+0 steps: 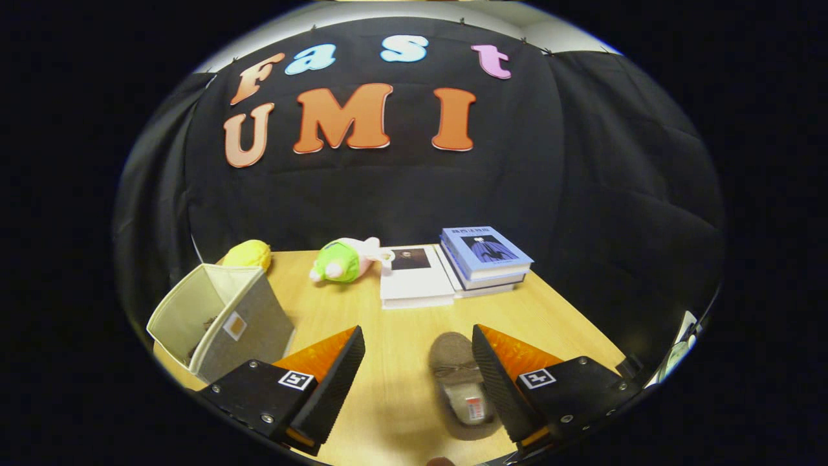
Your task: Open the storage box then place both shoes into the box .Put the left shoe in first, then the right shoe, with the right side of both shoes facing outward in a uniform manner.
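Observation:
A grey-brown slipper shoe [460,382] lies on the wooden table [401,323], toe pointing away, its opening toward me, partly hidden behind my right finger. My gripper [419,340] hovers above the table, open, nothing between its fingers; the shoe sits close beside the inside of the right finger [501,382]. To the left of the left finger [330,382] stands a beige fabric storage box [249,323], open at the top and tilted; something dark lies inside it, too dim to tell what.
Behind the box sits a yellow plush toy [248,254]. A green and pink plush toy [343,260] lies at the table's back. A white book [414,275] and a stack of blue books [486,259] sit beside it. The table's right edge drops away near the right finger.

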`<state>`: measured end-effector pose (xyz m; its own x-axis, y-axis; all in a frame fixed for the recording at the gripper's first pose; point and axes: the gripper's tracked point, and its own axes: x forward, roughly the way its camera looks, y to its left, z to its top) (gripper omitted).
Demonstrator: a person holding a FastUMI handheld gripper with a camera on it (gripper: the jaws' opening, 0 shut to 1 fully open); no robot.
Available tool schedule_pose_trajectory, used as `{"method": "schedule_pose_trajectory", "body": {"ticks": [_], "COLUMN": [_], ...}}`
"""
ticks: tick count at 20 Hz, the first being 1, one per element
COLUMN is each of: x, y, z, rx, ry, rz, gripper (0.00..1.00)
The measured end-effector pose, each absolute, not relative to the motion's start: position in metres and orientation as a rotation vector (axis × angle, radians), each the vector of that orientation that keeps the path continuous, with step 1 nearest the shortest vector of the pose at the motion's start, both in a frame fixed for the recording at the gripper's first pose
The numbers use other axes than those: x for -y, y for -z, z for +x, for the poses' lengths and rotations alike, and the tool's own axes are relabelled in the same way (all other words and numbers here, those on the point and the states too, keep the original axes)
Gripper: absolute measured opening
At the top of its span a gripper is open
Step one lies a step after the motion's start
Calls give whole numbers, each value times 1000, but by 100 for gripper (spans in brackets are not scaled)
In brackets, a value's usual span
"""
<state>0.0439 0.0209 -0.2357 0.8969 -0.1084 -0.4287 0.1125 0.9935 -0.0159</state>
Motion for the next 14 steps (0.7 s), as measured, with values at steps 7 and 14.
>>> {"method": "schedule_pose_trajectory", "body": {"ticks": [7, 14], "x": [40, 64], "y": [291, 338], "z": [26, 10], "rx": [-538, -624], "ry": [148, 141], "rz": [73, 151], "gripper": [99, 93]}}
